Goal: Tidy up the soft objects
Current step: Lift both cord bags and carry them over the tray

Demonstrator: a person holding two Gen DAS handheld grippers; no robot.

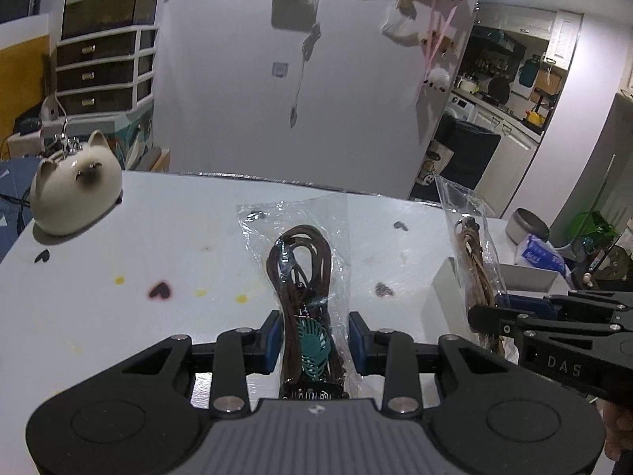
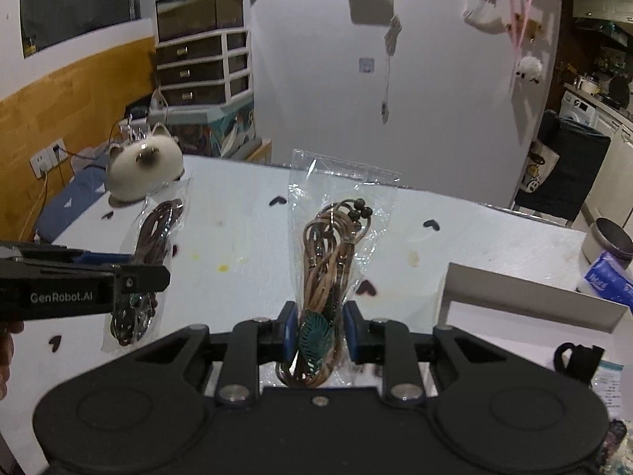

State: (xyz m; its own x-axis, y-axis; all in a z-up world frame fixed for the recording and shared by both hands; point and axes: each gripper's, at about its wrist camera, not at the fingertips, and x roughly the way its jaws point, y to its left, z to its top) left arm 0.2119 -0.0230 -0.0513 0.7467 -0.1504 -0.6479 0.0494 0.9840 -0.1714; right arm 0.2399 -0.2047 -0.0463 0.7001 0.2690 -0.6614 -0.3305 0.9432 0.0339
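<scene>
My left gripper (image 1: 315, 342) is shut on a clear plastic bag of dark brown cord (image 1: 302, 273) with a teal leaf tag, held above the white table (image 1: 158, 245). My right gripper (image 2: 318, 332) is shut on a clear bag of light tan cord (image 2: 330, 253) with dark beads and a teal tag, held upright. The tan bag also shows in the left wrist view (image 1: 474, 261), and the right gripper (image 1: 498, 318) is there at the right. The dark bag (image 2: 154, 245) and left gripper (image 2: 134, 277) show at left in the right wrist view.
A ceramic cat figure (image 1: 75, 190) stands at the table's far left. A white open box (image 2: 526, 301) sits to the right, with a grey tin (image 2: 607, 243) and a blue tissue pack (image 2: 607, 281) beyond it. Heart stickers and stains dot the table.
</scene>
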